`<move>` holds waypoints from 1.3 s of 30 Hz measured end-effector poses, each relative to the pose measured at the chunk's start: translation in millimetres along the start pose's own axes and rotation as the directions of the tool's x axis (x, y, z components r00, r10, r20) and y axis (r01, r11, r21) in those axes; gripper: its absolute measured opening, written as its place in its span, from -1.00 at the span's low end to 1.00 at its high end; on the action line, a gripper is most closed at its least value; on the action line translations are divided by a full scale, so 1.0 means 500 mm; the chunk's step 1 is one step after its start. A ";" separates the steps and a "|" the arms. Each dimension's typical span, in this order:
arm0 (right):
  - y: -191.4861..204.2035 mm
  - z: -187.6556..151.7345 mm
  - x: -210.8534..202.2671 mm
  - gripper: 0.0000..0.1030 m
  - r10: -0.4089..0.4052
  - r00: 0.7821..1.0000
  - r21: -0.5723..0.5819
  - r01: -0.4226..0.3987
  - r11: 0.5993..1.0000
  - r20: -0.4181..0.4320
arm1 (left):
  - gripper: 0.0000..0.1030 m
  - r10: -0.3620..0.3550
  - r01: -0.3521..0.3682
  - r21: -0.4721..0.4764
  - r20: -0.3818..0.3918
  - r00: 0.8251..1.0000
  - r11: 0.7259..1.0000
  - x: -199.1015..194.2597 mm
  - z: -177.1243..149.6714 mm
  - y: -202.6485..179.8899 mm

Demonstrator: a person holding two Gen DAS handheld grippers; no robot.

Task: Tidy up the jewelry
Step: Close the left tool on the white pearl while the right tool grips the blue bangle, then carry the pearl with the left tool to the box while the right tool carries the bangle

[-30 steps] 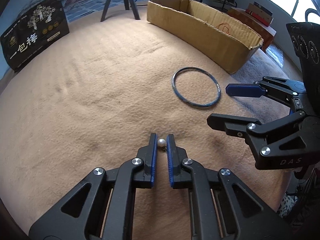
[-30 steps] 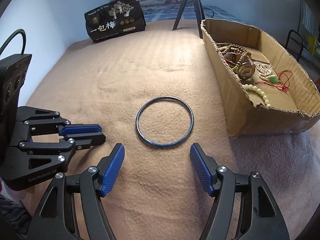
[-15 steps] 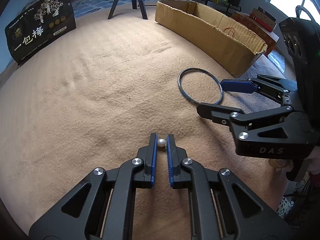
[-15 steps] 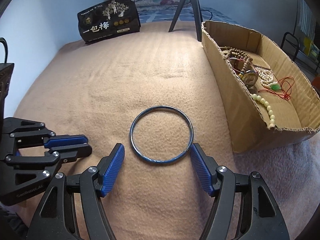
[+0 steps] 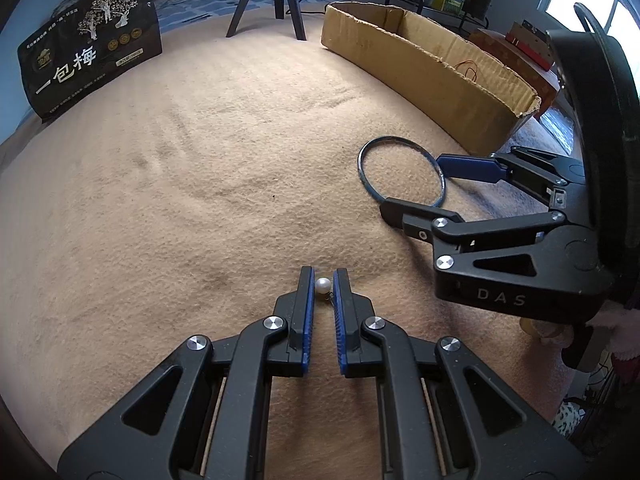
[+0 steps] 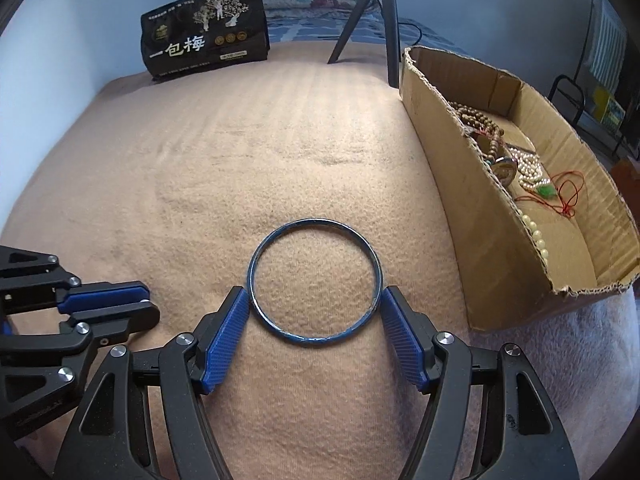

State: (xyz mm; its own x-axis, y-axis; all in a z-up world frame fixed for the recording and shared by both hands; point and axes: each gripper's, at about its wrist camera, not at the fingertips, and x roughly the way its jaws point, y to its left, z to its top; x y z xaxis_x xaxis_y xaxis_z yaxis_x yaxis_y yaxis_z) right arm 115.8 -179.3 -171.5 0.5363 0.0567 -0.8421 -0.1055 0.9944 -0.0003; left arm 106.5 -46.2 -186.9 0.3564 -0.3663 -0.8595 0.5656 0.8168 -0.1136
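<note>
My left gripper (image 5: pixel 322 280) is shut on a small white pearl earring (image 5: pixel 322 285), held just above the tan blanket. It also shows in the right wrist view (image 6: pixel 120 300) at the left. A thin blue bangle (image 6: pixel 314 282) lies flat on the blanket. My right gripper (image 6: pixel 314 300) is open, with a blue pad (image 6: pixel 224 340) at each side of the bangle, close to or touching its rim. In the left wrist view the bangle (image 5: pixel 370 148) lies between the right gripper's fingers (image 5: pixel 420 188). The cardboard box (image 6: pixel 460 200) at the right holds bead necklaces and a red cord.
A black printed bag (image 6: pixel 204 46) stands at the far edge of the blanket. Tripod legs (image 6: pixel 380 20) stand beside the box's far end. The blanket's edge and a grey-lilac cover (image 6: pixel 580 340) lie at the right front.
My right gripper has moved forward to the bangle, so its pads now flank the ring. The left gripper keeps the pearl earring in place.
</note>
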 end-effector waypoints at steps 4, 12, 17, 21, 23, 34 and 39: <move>0.002 0.001 -0.001 0.32 0.010 1.000 -0.013 -0.010 1.000 0.001 | -0.84 0.001 -0.001 -0.007 0.000 1.000 1.000 -0.001 0.001 0.002; -0.002 -0.002 -0.014 0.30 0.056 0.998 -0.022 -0.055 0.998 0.013 | -0.85 0.013 -0.013 -0.020 0.004 1.000 1.000 -0.007 0.005 0.005; 0.000 -0.006 -0.027 0.30 0.075 0.997 -0.029 -0.074 0.997 0.030 | -0.85 0.025 -0.025 -0.031 0.012 1.000 0.999 -0.016 0.010 0.007; -0.002 -0.009 -0.035 0.30 0.082 0.996 -0.031 -0.081 0.996 0.038 | -0.85 0.032 -0.031 -0.032 0.021 0.999 0.999 -0.027 0.015 0.005; -0.006 -0.010 -0.037 0.30 0.085 0.996 -0.030 -0.084 0.996 0.040 | -0.85 0.033 -0.032 -0.031 0.024 0.999 0.999 -0.030 0.016 0.003; -0.010 -0.009 -0.087 0.30 0.111 0.991 -0.041 -0.108 0.993 0.075 | -0.85 0.033 -0.031 -0.027 0.046 0.998 0.999 -0.051 0.033 -0.013; -0.020 -0.001 -0.124 0.30 0.119 0.987 -0.050 -0.115 0.992 0.104 | -0.85 0.031 -0.029 -0.030 0.066 0.997 0.999 -0.066 0.049 -0.021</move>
State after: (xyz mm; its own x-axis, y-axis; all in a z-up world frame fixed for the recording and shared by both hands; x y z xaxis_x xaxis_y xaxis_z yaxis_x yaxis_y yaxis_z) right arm 83.3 -192.7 -119.5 0.6038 0.1839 -0.7756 -0.2079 0.9757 0.0695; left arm 107.0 -53.9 -145.2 0.4224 -0.3694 -0.8277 0.5324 0.8402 -0.1033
